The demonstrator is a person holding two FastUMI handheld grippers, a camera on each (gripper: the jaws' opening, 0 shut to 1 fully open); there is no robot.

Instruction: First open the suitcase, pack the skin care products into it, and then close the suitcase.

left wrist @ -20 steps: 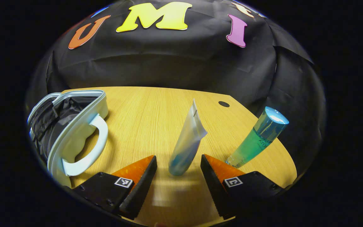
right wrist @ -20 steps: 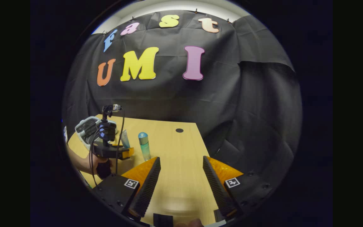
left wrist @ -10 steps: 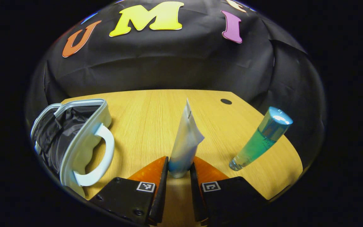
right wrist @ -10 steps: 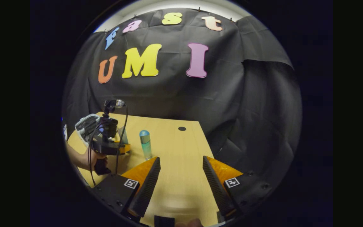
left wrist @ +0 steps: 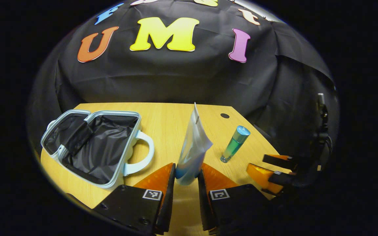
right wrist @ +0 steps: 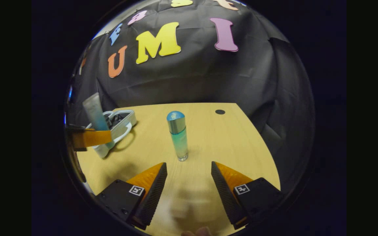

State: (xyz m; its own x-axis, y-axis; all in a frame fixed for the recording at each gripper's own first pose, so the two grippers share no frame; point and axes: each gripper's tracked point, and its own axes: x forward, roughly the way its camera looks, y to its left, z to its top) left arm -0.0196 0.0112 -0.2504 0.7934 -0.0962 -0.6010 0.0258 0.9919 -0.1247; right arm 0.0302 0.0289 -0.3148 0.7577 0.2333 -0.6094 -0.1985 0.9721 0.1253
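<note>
Upright, pale blue-bottomed tube (left wrist: pixel 192 147), crimped top.

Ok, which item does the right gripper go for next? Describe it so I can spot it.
On the wooden table, right of the open suitcase, a bottle stands upright ahead of the open right gripper. It is a blue-green cylinder with a shiny blue cap, unlike the flat pale tube.

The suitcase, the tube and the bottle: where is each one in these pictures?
suitcase (left wrist: pixel 95 147), left gripper view, on its dark lining.
tube (left wrist: pixel 194 147), left gripper view, on its pale middle, above the left gripper (left wrist: pixel 186 178).
bottle (right wrist: pixel 179 141), right gripper view, on its green body.
</note>
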